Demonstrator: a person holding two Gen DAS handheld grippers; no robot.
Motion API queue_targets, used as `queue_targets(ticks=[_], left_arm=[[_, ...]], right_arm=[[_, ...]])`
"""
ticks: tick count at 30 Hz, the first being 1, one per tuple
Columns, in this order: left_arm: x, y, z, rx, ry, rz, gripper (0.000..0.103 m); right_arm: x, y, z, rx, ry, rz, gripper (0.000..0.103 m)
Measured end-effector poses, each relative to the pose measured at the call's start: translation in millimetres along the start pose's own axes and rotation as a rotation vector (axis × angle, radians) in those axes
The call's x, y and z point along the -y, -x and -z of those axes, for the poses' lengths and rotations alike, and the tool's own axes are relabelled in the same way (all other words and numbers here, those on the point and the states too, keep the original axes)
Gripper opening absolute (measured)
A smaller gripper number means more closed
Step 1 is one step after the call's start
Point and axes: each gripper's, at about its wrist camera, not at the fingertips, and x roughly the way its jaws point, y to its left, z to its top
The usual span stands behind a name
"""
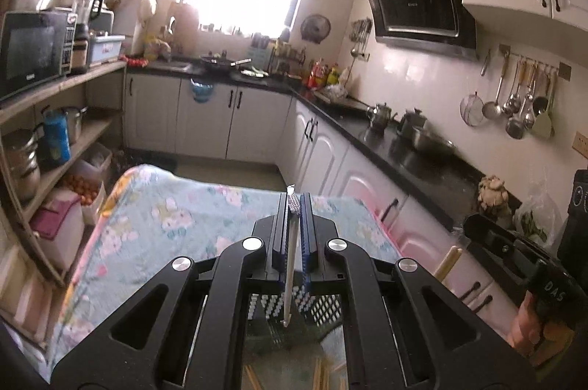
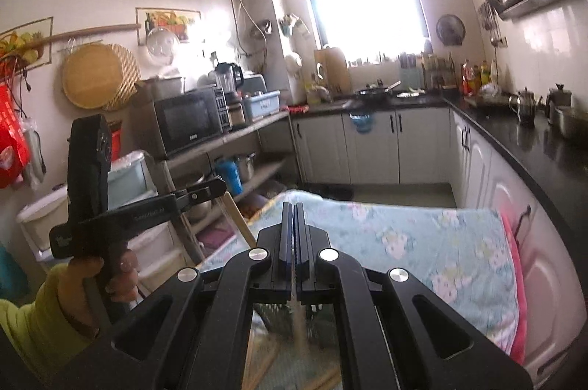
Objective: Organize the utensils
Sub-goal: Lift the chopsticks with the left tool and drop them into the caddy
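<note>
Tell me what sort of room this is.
A home kitchen: a black slanted range hood hangs on the tiled wall, steel ladles and a strainer hang from a rail, and a black microwave sits on a shelf.

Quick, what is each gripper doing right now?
Left gripper: shut on a thin white utensil.
Right gripper: shut on a wooden stick.

right gripper (image 2: pixel 293 235) jaws closed, I see a thin wooden stick (image 2: pixel 299 324) hanging below them | left gripper (image 2: pixel 205 191) at my left, gripping a pale chopstick (image 2: pixel 240 224) | hand (image 2: pixel 114 280), yellow sleeve (image 2: pixel 40 316) | floral cloth (image 2: pixel 422 235) under both
</note>
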Motion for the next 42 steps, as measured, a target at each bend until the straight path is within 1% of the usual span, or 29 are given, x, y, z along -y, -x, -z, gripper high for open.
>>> queue_targets(ticks=[4,7,14,18,31,37,42], left_arm=[[-0.1,2.1,-9.7,0.035,-0.021,-0.029,0.001],[-2.1,0.9,-10.8,0.043,-0.033,-0.043,0.001],[-15.0,-14.6,-0.8,0.014,-0.026,-0.059,0.001],[-26.5,-26.0,12.0,-0.018,-0.003,-0.061,0.001],[-52.0,-47.6,50.6,-0.083,0.059,-0.066,0.001],[-58.1,-53.9,66.9,-0.114,0.071,-0.085,0.001],[-60.5,-52.1,75.7,-0.121,0.062,-0.11,0.001]], right_arm=[[-1.4,-17.0,-11.2,0.004,0.004,-0.001,0.001],[1.6,-32.0,-13.5,-0.003,-0.002,0.004,0.001],[8.9,-60.3,-11.5,-0.012,0.017,0.053,0.001],[14.8,-72.5,-2.6,-0.018,0.025,0.079,0.001],[30.1,-108.1,37.7,-0.08,-0.022,0.089,0.001],[43.9,-112.1,51.1,-0.099,-0.072,0.111,0.002],[53.7,-106.9,59.4,-0.102,-0.08,0.157,0.002]])
